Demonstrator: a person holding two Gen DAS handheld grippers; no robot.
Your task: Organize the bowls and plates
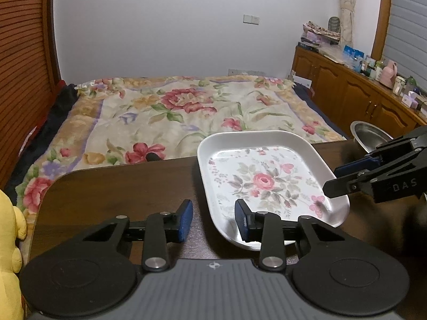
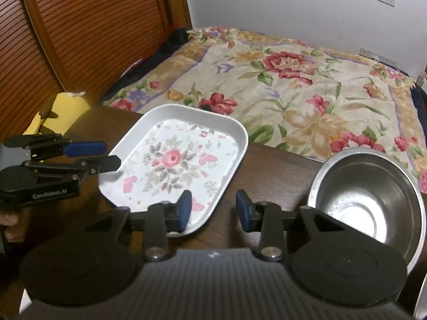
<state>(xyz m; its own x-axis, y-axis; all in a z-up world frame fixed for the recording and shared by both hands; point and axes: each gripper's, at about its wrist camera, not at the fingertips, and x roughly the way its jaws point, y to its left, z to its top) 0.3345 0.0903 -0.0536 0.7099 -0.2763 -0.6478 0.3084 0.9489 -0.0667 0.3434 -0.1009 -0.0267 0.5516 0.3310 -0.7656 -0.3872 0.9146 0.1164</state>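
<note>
A white rectangular plate with a pink flower print [image 1: 267,178] lies on the dark wooden table [image 1: 120,186]; it also shows in the right wrist view [image 2: 176,162]. A steel bowl [image 2: 371,200] stands to its right, partly seen in the left wrist view [image 1: 369,133]. My left gripper [image 1: 213,220] is open and empty, its jaws straddling the plate's near left rim; it shows from the side in the right wrist view [image 2: 106,154]. My right gripper [image 2: 213,210] is open and empty between plate and bowl; it shows in the left wrist view [image 1: 333,178].
A bed with a floral blanket [image 1: 173,112] lies beyond the table's far edge. A yellow plush toy [image 1: 8,240] sits at the left. A wooden cabinet with bottles and boxes [image 1: 360,88] runs along the right wall. A slatted wooden door [image 2: 80,26] stands left.
</note>
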